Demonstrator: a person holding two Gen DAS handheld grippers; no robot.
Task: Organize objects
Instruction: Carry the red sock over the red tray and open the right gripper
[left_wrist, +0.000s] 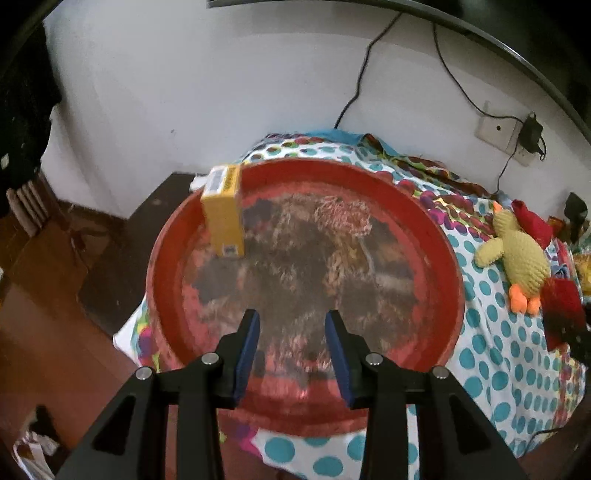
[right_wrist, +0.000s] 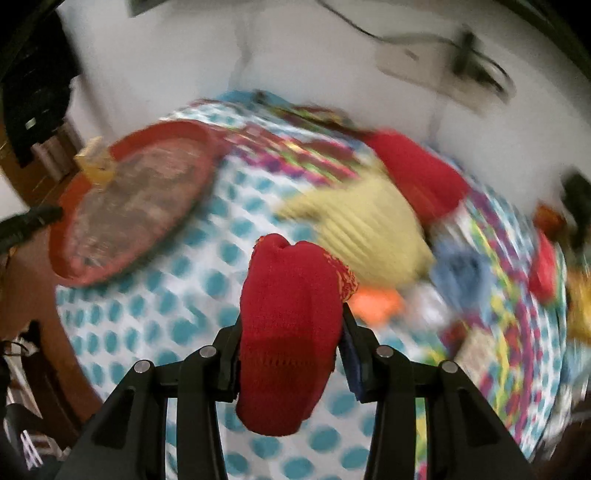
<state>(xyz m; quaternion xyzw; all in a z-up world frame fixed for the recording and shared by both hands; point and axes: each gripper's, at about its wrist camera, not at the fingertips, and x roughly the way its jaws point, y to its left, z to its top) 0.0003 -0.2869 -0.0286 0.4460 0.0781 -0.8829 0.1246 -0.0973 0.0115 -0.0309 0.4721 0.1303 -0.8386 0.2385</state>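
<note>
A round red tray (left_wrist: 439, 236) lies on the dotted cloth, seen close in the left wrist view. A yellow box (left_wrist: 223, 212) stands at the tray's far left rim. My left gripper (left_wrist: 291, 325) is open and empty above the tray's near side. In the blurred right wrist view my right gripper (right_wrist: 291, 314) is shut on a red knitted sock (right_wrist: 291, 325) held above the cloth. The red tray (right_wrist: 74, 192) with the yellow box (right_wrist: 96, 162) lies far left there. A yellow knitted duck (left_wrist: 517, 254) lies right of the tray; it also shows in the right wrist view (right_wrist: 365, 229).
The dotted tablecloth (left_wrist: 498, 369) covers a small table by a white wall. More red knitted pieces (left_wrist: 561, 306) and other small items lie at the right. A socket with a charger (left_wrist: 524, 136) and cables is on the wall. Brown floor (left_wrist: 55, 332) lies to the left.
</note>
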